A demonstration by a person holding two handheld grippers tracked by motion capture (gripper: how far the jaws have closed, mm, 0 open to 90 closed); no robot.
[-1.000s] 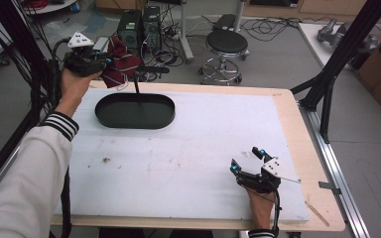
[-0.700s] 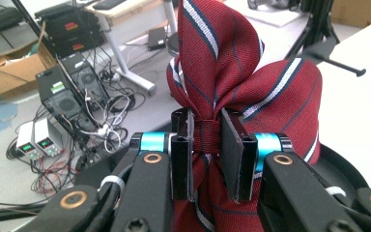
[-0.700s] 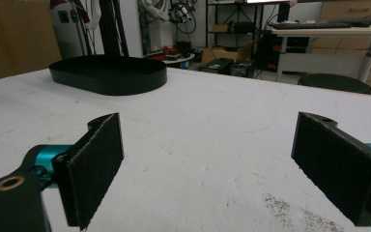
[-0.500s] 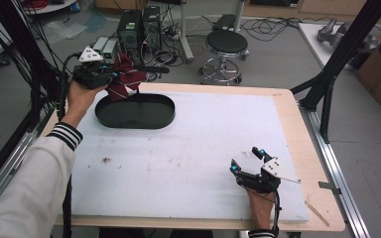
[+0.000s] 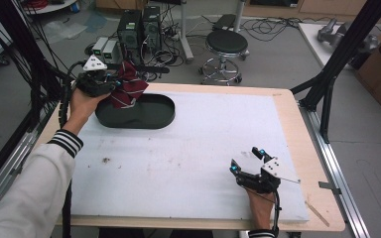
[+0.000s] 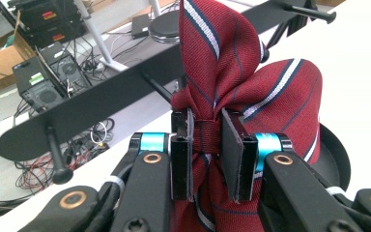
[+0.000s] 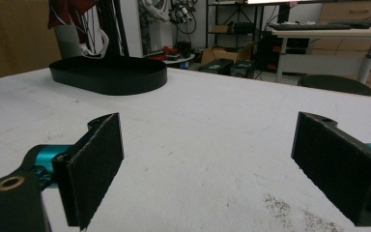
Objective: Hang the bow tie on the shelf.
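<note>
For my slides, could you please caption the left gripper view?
Left gripper shut on a bunched red striped tie beside a black pegged rack.

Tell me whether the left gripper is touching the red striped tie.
Touching. The left gripper view shows the left gripper pinching the tie between its jaws.

Pretty even indoor light, bright, with no hard shadows on the white tabletop (image 5: 188, 148). Slightly soft and low-res from the high view. Close-up tongs (image 7: 212, 169) blurry at the bottom edge in the right gripper view, background sharper. Far white corner blown out behind the red tie (image 6: 236, 96).
</note>
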